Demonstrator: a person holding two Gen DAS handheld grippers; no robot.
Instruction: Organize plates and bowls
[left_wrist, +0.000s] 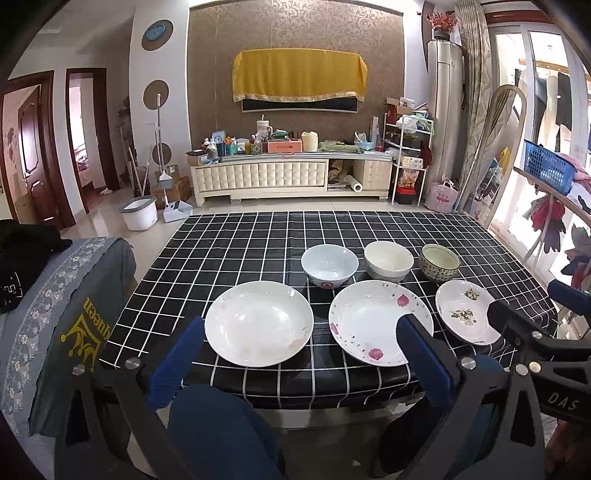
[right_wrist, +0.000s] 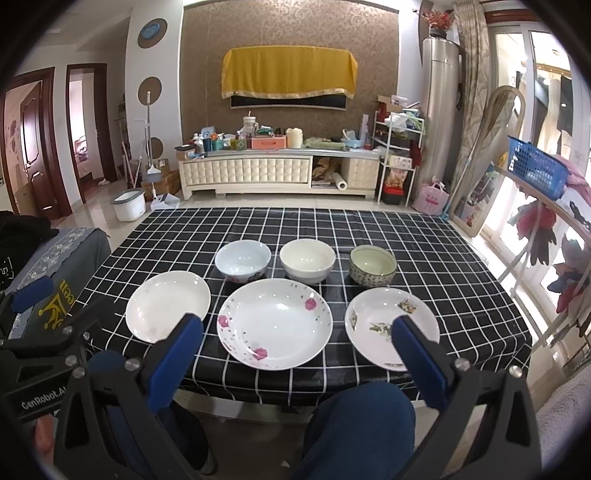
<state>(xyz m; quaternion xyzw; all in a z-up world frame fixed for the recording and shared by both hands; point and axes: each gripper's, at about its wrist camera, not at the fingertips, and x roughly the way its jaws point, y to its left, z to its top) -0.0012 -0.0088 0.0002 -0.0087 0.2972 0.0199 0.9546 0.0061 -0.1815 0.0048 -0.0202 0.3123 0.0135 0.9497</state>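
A living room with a table (right_wrist: 424, 240) in black checked cloth. Three empty bowls stand in a row: white bowl (right_wrist: 242, 260), cream bowl (right_wrist: 307, 260), patterned bowl (right_wrist: 372, 266). Nearer lie the plain plate (right_wrist: 162, 304), rose plate (right_wrist: 274, 323) and leaf plate (right_wrist: 380, 321), all bare. Left tongs (left_wrist: 299, 328) and right tongs (right_wrist: 297, 325) hang spread apart, holding nothing.

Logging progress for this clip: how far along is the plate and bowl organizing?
Nothing looks done: three plates, plain white, pink-flowered and green-sprigged, lie apart in front; three bowls stand apart behind. Left tool and right tool are open, holding nothing. All stacking remains.
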